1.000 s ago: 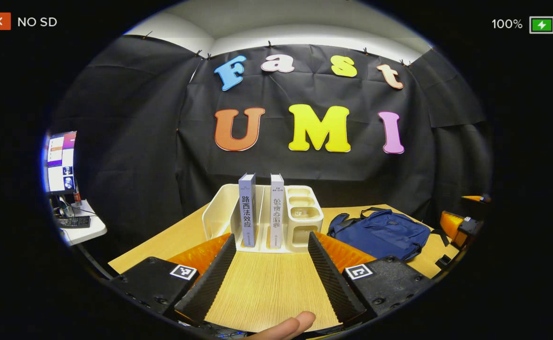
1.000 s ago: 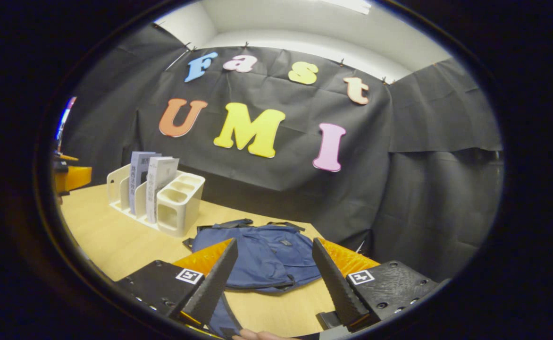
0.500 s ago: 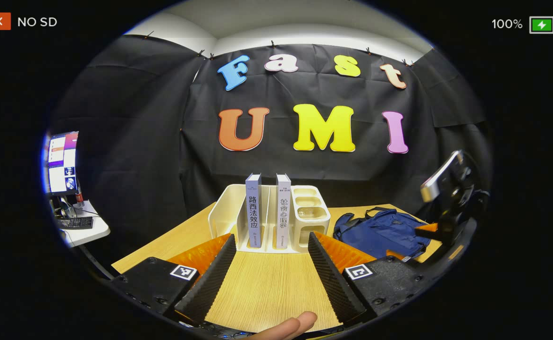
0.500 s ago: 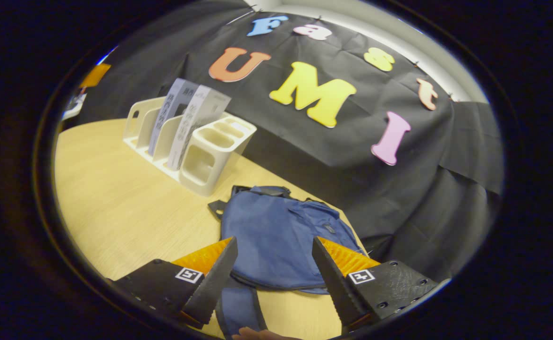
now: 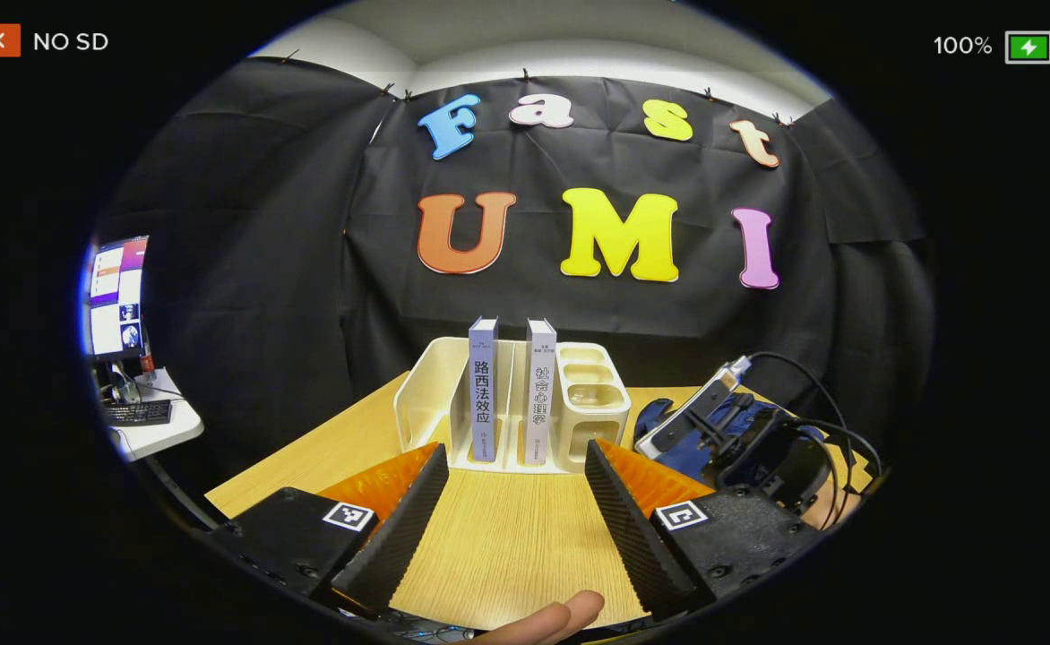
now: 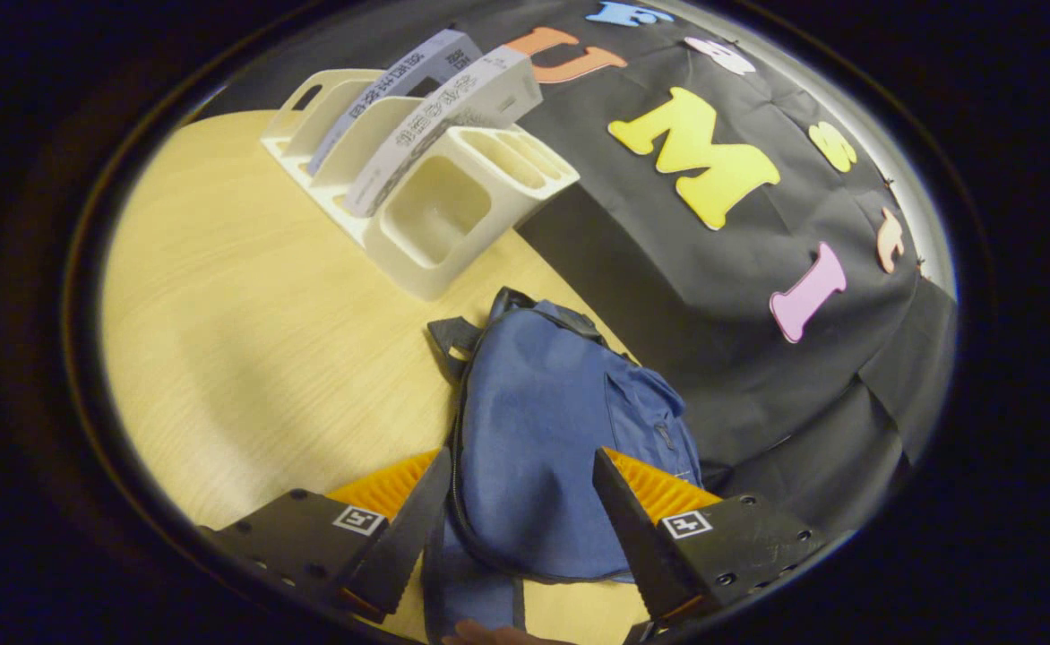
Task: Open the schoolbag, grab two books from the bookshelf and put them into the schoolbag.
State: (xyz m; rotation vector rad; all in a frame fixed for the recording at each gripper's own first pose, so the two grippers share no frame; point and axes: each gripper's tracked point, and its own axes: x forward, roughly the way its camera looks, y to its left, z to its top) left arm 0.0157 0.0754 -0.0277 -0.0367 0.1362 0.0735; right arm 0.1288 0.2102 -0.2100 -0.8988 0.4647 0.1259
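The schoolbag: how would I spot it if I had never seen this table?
Find the wooden table and the white bookshelf on it. Beside that lies the schoolbag, flat and zipped. It is the lone soft, dark blue thing, and the right gripper hangs over it.

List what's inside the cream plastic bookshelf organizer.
The cream plastic bookshelf organizer holds two upright grey-spined books in its slots; its side cups look empty, though their bottoms are partly hidden.
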